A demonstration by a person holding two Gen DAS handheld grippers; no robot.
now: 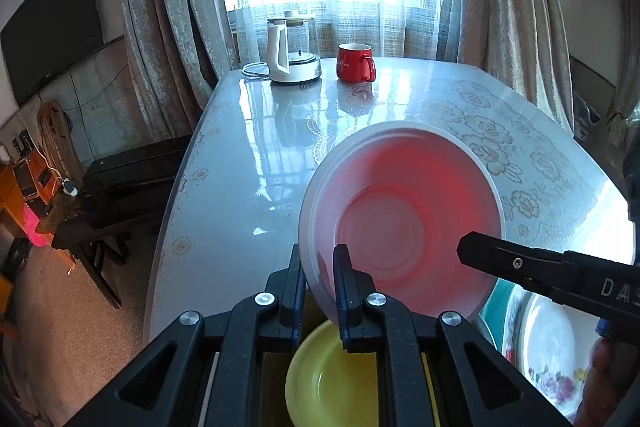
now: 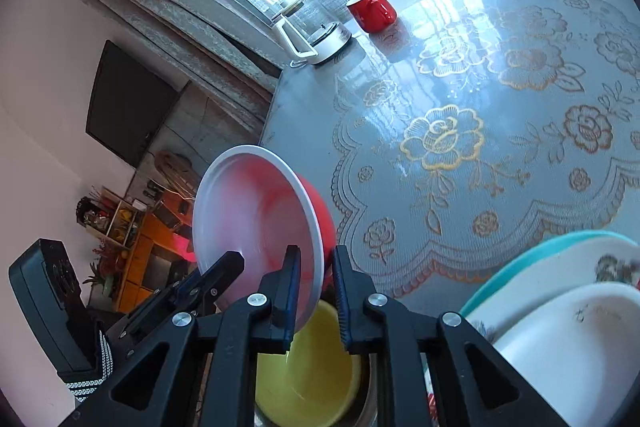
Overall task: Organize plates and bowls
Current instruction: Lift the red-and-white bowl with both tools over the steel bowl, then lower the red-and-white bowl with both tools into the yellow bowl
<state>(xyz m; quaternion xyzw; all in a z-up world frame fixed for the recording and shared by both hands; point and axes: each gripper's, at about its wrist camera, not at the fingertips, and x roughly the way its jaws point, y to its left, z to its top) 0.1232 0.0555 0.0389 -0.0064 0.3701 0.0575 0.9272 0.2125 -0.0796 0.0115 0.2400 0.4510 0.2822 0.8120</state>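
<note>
A bowl, red outside and white inside point(image 1: 400, 211), is held tilted above the table's near edge. My left gripper point(image 1: 320, 279) is shut on its rim. My right gripper point(image 2: 314, 287) is shut on the same bowl point(image 2: 256, 219) at another part of the rim; one of its fingers point(image 1: 520, 263) shows in the left wrist view. Below the bowl sits a yellow bowl point(image 1: 332, 379), also in the right wrist view point(image 2: 308, 375). White plates point(image 2: 560, 343), one flowered point(image 1: 556, 359) and one with a teal rim point(image 2: 520, 259), stand to the right.
The table point(image 1: 248, 155) has a glossy flowered cover. A white kettle point(image 1: 292, 51) and a red mug point(image 1: 356, 63) stand at its far end by the curtained window. A dark bench point(image 1: 116, 195) and a wall television point(image 1: 52, 23) are to the left.
</note>
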